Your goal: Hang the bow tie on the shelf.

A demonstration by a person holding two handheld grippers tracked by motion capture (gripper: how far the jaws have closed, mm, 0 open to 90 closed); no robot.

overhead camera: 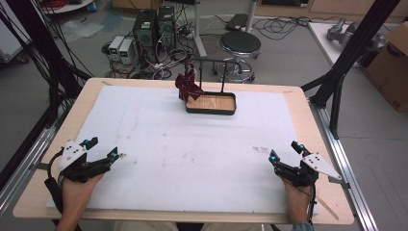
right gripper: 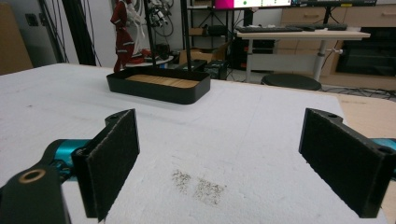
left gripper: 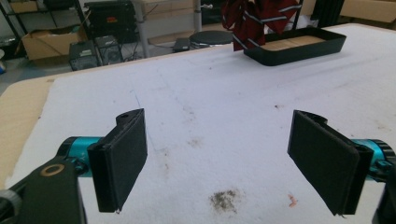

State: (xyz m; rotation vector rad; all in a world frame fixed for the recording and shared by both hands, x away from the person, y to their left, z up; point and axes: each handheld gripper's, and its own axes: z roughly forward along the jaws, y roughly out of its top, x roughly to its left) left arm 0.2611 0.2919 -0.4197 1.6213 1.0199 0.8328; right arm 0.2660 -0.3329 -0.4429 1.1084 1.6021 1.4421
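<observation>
A person's left gripper [overhead camera: 100, 148] rests at about eight o'clock on the white foam mat [overhead camera: 159, 144], its jaws spread wide and holding nothing; the left gripper view looks between its black pads [left gripper: 123, 156] across bare, faintly stained mat. At twelve o'clock, well apart from both hands, stands a black tray with a wooden floor [overhead camera: 211, 103], a thin black stand [overhead camera: 219, 72] rising from it, and a dark red striped tie [overhead camera: 187, 85] draped from the stand's left end, its folds hanging down to the tray's left rim. At about four o'clock the right gripper [overhead camera: 285, 151] mirrors the left, jaws likewise parted and empty, its own view aimed at the tray [right gripper: 159, 86] with the tie [right gripper: 122, 32] hanging at the far left corner. By the look of it, the work is at its opening step: both hands wait at the near edge, the tie untouched. The next move would seem to call for a long reach forward toward twelve o'clock, and a pinch on loose cloth, which will likely slip or bunch unless the pads close squarely on a fold.
</observation>
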